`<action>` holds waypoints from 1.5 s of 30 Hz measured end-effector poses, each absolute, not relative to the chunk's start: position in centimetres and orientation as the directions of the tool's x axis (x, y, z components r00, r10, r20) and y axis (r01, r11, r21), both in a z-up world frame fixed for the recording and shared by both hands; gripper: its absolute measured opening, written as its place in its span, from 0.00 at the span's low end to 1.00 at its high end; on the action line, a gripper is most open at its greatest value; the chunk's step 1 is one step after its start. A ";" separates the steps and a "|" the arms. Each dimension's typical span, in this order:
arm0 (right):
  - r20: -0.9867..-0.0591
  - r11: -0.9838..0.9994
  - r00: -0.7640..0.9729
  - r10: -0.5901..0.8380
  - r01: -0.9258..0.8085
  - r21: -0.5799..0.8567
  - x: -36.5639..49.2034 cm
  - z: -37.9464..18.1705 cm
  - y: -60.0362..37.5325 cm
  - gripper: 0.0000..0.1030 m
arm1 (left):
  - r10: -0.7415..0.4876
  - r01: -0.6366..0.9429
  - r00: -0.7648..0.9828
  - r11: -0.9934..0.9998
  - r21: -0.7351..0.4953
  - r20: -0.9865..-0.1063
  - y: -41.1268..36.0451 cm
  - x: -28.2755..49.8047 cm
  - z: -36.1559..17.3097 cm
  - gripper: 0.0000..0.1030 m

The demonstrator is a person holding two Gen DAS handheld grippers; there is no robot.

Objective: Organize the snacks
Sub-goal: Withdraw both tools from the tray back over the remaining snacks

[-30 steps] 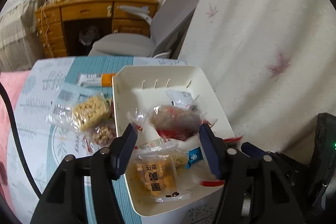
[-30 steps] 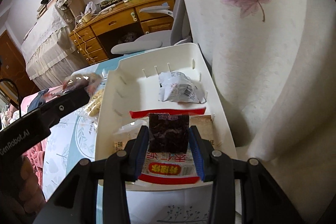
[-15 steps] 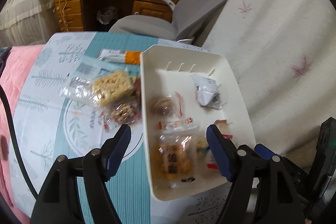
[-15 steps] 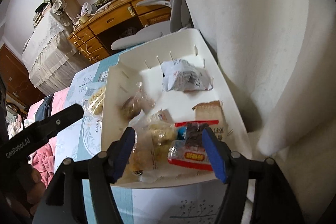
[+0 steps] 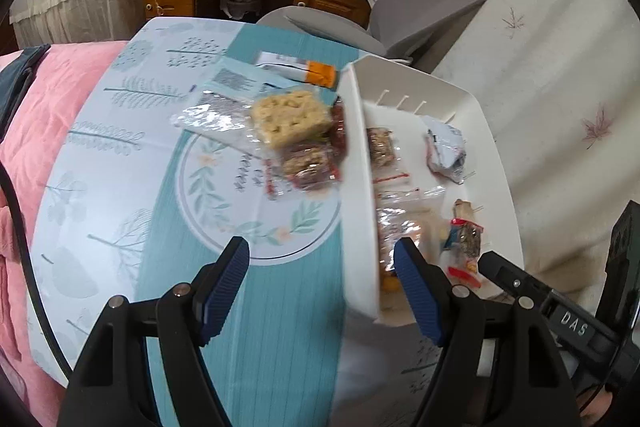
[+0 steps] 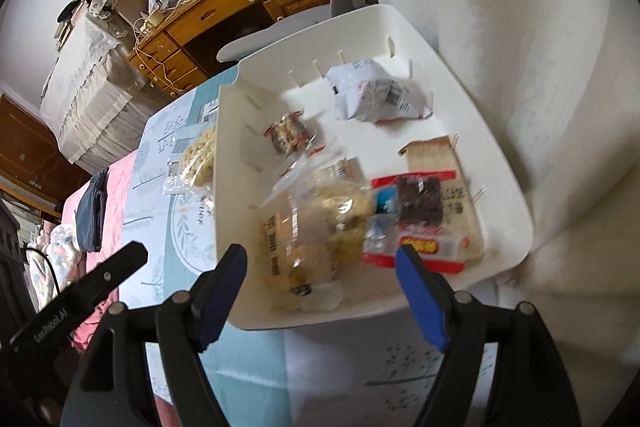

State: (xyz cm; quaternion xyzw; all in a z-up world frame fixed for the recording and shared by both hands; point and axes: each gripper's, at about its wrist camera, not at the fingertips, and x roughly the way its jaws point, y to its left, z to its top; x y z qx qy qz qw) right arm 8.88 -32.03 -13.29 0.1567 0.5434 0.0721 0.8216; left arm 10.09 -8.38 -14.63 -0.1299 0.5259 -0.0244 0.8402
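left gripper (image 5: pixel 322 277): nearest, jaws spread wide, nothing between them, hovering over the table's near edge, straddling the tray's left wall.
right gripper (image 6: pixel 320 285): spread wide too, empty, hanging at the tray's near rim.
white tray (image 6: pixel 508 163): on the table's right side against the leaf-print cloth; already holds several packs.
near tray packs: clear bag of yellow puffs (image 6: pixel 316 227) at near-left corner, red-edged pack with dark bar (image 6: pixel 420 223) just beside it toward near-right; they overlap.
mid/far tray: small nut bar (image 6: pixel 290 135) by the left wall, crumpled white pouch (image 6: pixel 374 95) near the far wall.
still on table: nut-and-fruit bar (image 5: pixel 308 163) touching the tray's outer left wall; pale puffed-rice cake (image 5: pixel 294 119) in clear wrap just behind it; flat clear-and-blue sachet (image 5: pixel 232 87) farther left; orange-tipped pack (image 5: pixel 304 69) toward the far edge.
handling guess: all light, crinkly film, probably slippery; rice cake looks brittle, so don't crush.
grip guess: pinch the nut-and-fruit bar across its short sides, or by the sealed film end; take the rice cake by the loose wrap flap, not the cake body.
risk guess: packs touch each other, so one may drag its neighbour.
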 end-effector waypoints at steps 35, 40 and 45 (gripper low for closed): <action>-0.877 0.764 0.370 0.306 0.454 0.458 6.0 -15.5 -16.3 0.79 | -0.189 0.168 0.296 0.975 -0.143 -0.936 10.2 13.4 -15.4 0.75; -0.871 0.727 0.369 0.324 0.492 0.479 7.2 -15.4 -15.3 0.79 | -0.180 0.222 0.281 0.968 -0.119 -0.943 10.7 15.2 -15.5 0.75; -0.855 0.678 0.380 0.353 0.526 0.514 9.3 -15.5 -14.3 0.79 | -0.154 0.283 0.282 0.956 -0.072 -0.947 10.8 17.2 -15.9 0.75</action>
